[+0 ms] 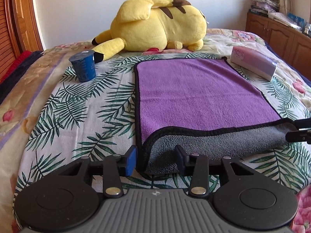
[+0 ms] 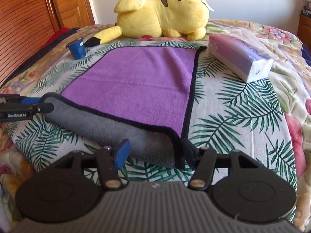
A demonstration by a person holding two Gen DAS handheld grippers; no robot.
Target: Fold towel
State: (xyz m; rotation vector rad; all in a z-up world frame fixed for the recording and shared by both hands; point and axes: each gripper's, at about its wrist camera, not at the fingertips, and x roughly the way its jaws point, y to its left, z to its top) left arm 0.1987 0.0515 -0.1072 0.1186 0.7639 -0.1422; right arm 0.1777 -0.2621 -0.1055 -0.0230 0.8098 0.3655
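Towel (image 1: 202, 95): purple, black-trimmed, spread flat on the palm-leaf bedspread (image 1: 73, 116) of the bed; near edge rolled back, grey underside up.
Left gripper (image 1: 155, 160): jaws wide apart, straddling the near left corner of the towel, blue pad just outside the trim; nothing clamped.
Right gripper (image 2: 154, 152): jaws wide apart around the near right corner of the towel; nothing clamped.
Pikachu plush (image 1: 155, 25): lying on its side beyond the far edge of the towel.
Blue cup (image 1: 84, 66): upright, near the far left corner of the towel, beside the plush's tail.
Tissue pack (image 2: 241, 58): pink-lilac, at the far right corner of the towel.
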